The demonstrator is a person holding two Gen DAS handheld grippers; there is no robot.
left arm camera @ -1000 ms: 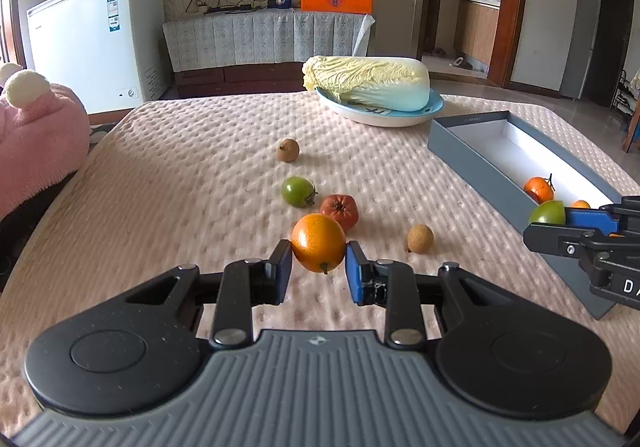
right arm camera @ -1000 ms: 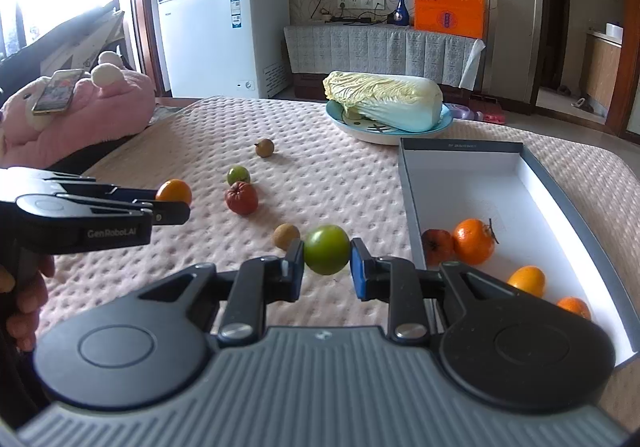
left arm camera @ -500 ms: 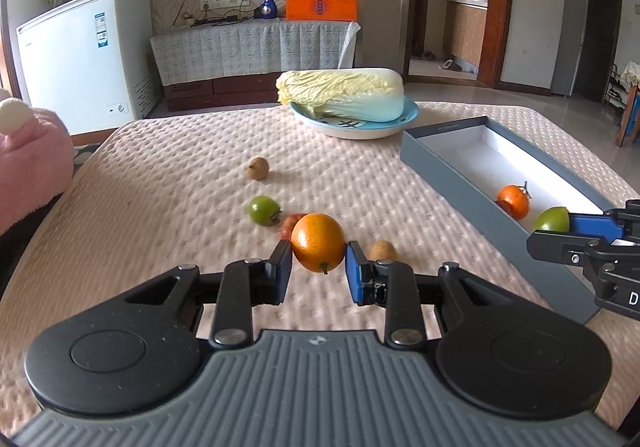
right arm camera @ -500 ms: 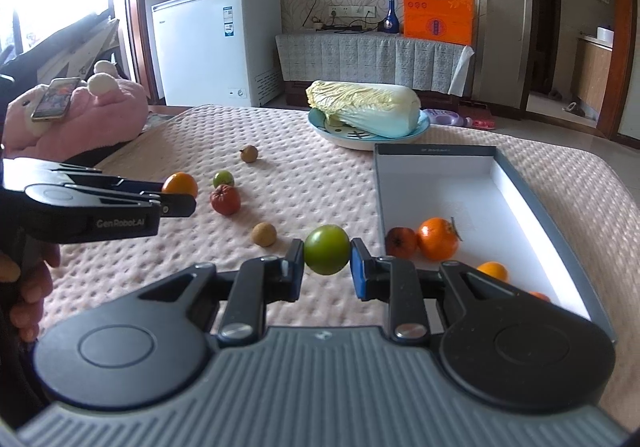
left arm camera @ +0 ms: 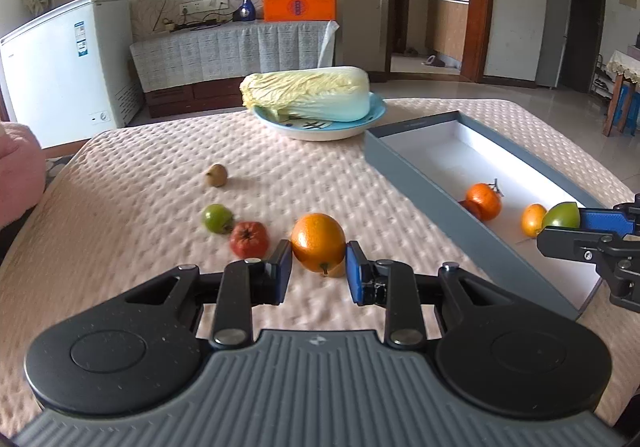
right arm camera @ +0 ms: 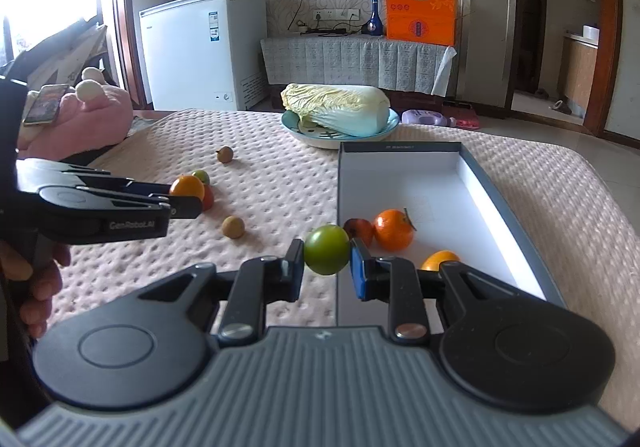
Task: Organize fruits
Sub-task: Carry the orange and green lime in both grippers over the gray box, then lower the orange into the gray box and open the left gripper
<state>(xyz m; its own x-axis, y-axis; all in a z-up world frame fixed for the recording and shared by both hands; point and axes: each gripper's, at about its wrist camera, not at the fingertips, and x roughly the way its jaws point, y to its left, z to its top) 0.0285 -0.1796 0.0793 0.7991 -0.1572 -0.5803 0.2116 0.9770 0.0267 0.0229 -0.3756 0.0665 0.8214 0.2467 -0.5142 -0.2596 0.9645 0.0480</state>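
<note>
My left gripper (left arm camera: pixel 319 272) is shut on an orange (left arm camera: pixel 318 242) and holds it above the pink quilted table. My right gripper (right arm camera: pixel 326 270) is shut on a green fruit (right arm camera: pixel 327 249) at the near left wall of the grey box (right arm camera: pixel 496 203). The box holds an orange with a stem (right arm camera: pixel 393 229), a red fruit (right arm camera: pixel 360 230) and a yellow-orange fruit (right arm camera: pixel 439 260). On the table lie a small green fruit (left arm camera: pixel 216 218), a red fruit (left arm camera: pixel 249 239) and two brown fruits (left arm camera: pixel 216 174) (right arm camera: pixel 233 226).
A blue plate (left arm camera: pixel 320 125) with a napa cabbage (left arm camera: pixel 308 93) stands at the back of the table, beside the box's far end. A pink plush (right arm camera: pixel 80 119) lies off the left edge. A white freezer (right arm camera: pixel 204 47) stands behind.
Both grippers have moved right with their fruits. The green fruit has gone from beside the box to its near left wall. The left gripper has drawn closer to the box.
</note>
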